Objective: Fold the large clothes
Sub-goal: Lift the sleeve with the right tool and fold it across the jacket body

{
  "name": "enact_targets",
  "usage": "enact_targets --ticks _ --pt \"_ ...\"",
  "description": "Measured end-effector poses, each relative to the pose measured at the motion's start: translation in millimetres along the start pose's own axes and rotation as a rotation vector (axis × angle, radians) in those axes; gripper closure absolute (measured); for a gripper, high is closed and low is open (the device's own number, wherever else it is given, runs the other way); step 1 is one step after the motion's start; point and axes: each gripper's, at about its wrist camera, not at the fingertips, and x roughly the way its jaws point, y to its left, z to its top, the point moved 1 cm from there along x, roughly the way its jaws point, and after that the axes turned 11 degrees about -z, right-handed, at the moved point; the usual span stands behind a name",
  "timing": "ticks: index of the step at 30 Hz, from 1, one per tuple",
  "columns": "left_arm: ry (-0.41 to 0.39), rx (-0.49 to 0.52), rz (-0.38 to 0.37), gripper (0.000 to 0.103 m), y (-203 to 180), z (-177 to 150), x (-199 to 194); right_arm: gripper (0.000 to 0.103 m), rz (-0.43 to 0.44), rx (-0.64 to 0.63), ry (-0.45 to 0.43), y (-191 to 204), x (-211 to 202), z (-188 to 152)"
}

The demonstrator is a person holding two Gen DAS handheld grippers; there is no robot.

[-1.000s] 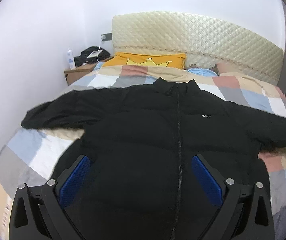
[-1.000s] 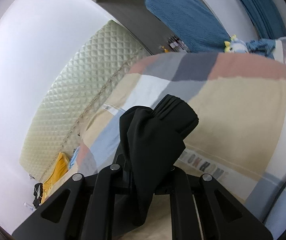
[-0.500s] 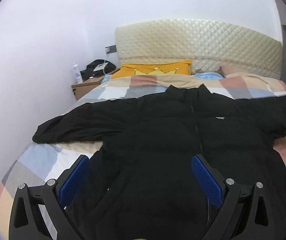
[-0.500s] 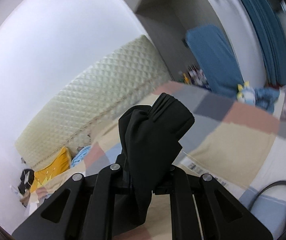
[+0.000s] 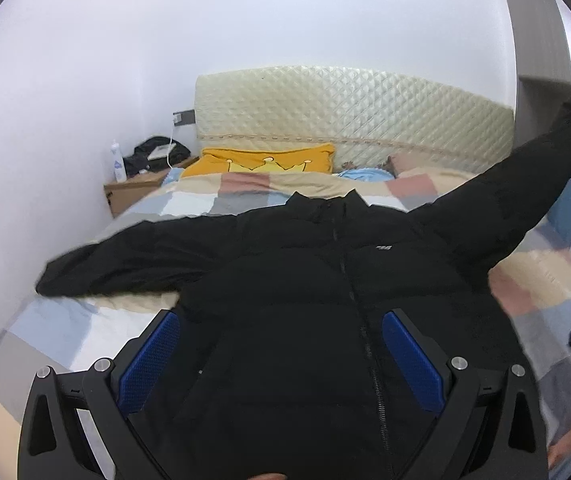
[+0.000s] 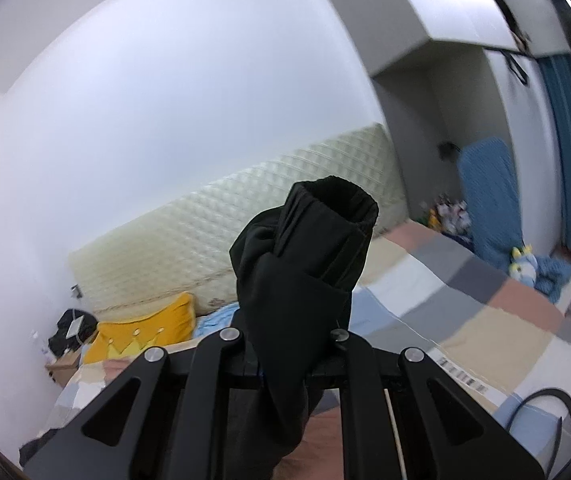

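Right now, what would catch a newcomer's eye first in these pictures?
A big black jacket lies spread across the checkered bed, one sleeve raised up to the right. The right gripper is shut on that sleeve's cuff. A yellow crown pillow sits by the headboard.

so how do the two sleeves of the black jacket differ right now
The left sleeve lies flat on the checked bedspread, while the right sleeve is lifted off it, stretched up and outward. Nothing grips the left sleeve's cuff; the right sleeve's cuff is pinched in the right claw. The left claw is open over the jacket's body. Both sleeves are the same black puffy fabric.
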Motion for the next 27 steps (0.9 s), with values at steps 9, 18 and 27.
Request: enact_targets --ticks 9,18,27 --pt "-0.024 -0.063 0.023 0.000 46 -6 2 0.089 0.095 -0.171 -0.014 126 -39 -4" --pt "-0.062 -0.135 -0.048 0.000 83 -5 -12 0.087 0.262 -0.283 0.013 255 -55 -76" --pt "-0.083 -0.216 -0.043 0.000 127 -9 -10 0.086 0.411 -0.384 0.128 375 -44 -193"
